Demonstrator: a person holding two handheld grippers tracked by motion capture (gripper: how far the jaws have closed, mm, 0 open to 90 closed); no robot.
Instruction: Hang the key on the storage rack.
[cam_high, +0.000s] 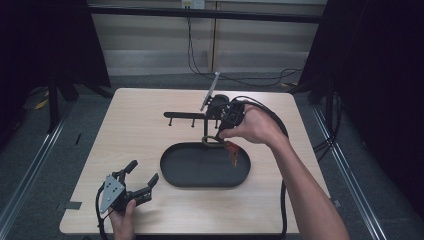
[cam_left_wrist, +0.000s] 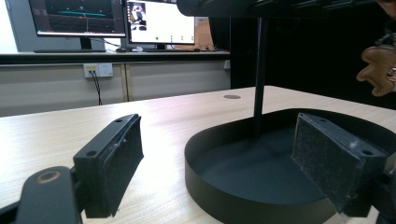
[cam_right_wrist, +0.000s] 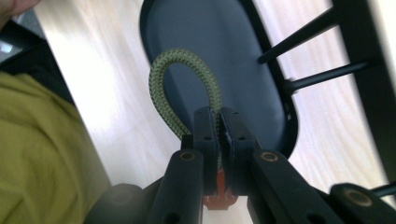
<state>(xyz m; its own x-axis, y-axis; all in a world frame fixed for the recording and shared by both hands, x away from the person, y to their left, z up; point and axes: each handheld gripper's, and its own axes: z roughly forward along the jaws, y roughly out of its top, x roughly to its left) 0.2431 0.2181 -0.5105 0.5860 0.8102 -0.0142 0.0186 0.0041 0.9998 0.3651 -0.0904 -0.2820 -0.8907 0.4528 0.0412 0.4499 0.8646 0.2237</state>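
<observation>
My right gripper (cam_high: 216, 136) is shut on a keychain above the far rim of the black oval tray (cam_high: 170, 175). The keychain's green cord loop (cam_high: 207, 141) sticks out past the jaws, and its brown charm (cam_high: 232, 151) dangles below the hand. In the right gripper view the pads (cam_right_wrist: 219, 126) pinch the cord loop (cam_right_wrist: 161, 79) and an orange piece (cam_right_wrist: 218, 199) peeks out underneath. A black rack bar (cam_high: 186, 115) with short pegs stands over the tray. My left gripper (cam_high: 143, 171) rests open near the table's front left corner, its pads (cam_left_wrist: 114, 163) pointing at the tray (cam_left_wrist: 201, 186).
The rack's post (cam_left_wrist: 259, 70) rises from the tray, and its pegs (cam_right_wrist: 303, 32) jut out beside the loop. The charm (cam_left_wrist: 380, 70) hangs at the upper right of the left gripper view. A cable (cam_high: 282, 200) trails along the table's right side. Yellow clothing (cam_right_wrist: 42, 154) lies to the left of the jaws in the right gripper view.
</observation>
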